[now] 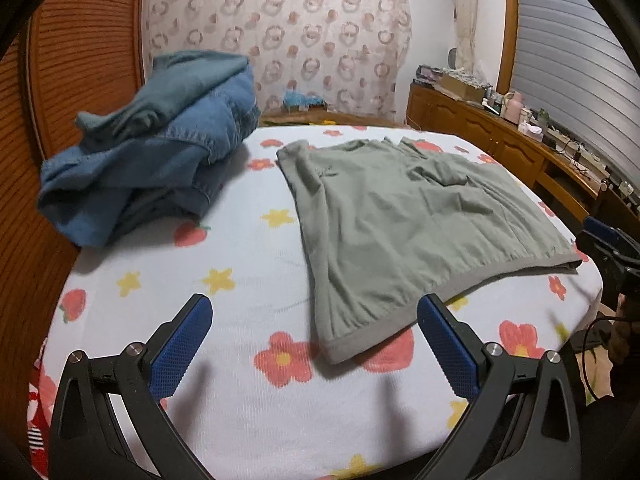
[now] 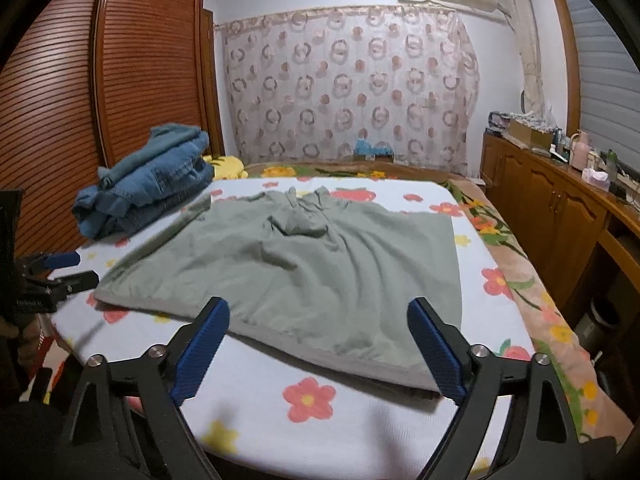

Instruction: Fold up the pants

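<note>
Pants (image 2: 320,264): sage-green, soft knit, flat, ribbed waistband.

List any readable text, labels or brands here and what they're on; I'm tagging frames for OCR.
None can be read.
Small dark mark on the grey-green fabric pants: too blurred.
White print on the black left gripper body: too small.
Bottles on the wooden sideboard: labels illegible.

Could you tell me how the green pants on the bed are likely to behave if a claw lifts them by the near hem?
The green pants look thin and wrinkled, so they will probably droop limply rather than hold shape. They lie flat on the bedsheet, probably light. Lifted by one corner, the rest would likely drag and bunch.
</note>
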Motion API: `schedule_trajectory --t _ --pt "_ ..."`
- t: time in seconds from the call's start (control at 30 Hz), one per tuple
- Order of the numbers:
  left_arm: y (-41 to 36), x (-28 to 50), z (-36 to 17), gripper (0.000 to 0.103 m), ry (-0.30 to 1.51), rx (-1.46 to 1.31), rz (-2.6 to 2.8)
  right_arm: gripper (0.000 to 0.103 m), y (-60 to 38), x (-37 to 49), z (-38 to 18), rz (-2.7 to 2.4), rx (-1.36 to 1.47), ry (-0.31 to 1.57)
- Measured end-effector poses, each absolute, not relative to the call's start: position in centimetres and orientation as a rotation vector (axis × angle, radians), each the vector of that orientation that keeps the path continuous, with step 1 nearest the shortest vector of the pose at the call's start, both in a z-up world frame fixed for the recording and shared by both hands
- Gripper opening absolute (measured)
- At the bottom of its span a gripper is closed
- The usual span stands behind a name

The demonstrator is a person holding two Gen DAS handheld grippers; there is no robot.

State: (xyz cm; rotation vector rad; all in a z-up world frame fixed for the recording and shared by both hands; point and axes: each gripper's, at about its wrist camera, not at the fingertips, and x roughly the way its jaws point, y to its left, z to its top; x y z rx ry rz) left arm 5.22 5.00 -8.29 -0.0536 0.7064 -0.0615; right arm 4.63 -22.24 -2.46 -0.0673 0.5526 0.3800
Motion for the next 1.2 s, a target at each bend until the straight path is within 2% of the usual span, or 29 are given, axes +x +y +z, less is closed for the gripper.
schedule_trajectory --t 0.17,0.27,0.43,0.63,0.8,0.93,1.1,1.2 --pt "5.2 5.3 -9.0 0.098 0.727 -0.058 -0.07 0.084 -22.4 4.3 -2.2 0.381 -0.074 0.584" --pt "5.5 5.2 -9.2 0.086 0.729 -0.072 -0.084 0.084 -22.5 4.4 -1.9 0.374 -0.069 0.588" --pt "6.0 5.0 -9.4 0.059 0.733 -0.091 -0.094 0.084 -23.1 4.1 -1.6 0.363 -0.05 0.594" --pt "5.6 4.7 -10.1 0.037 0.754 -0.088 -0.122 0.084 -23.2 3.5 -1.6 0.357 -0.048 0.603" --pt "5.2 4.8 -10.4 0.027 0.764 -0.086 -0.146 0.084 -23.1 2.9 -1.3 0.354 -0.048 0.602" --pt "4.8 4.8 -10.4 0.015 0.765 -0.088 -0.164 0.084 -23.6 3.7 -1.4 0.353 -0.045 0.601" --pt "4.4 5.1 -10.0 0.007 0.763 -0.065 -0.163 0.084 -23.8 4.1 -1.4 0.354 -0.04 0.604" --pt "4.0 5.5 -9.4 0.006 0.758 -0.062 -0.179 0.082 -23.9 4.3 -1.3 0.355 -0.038 0.608"
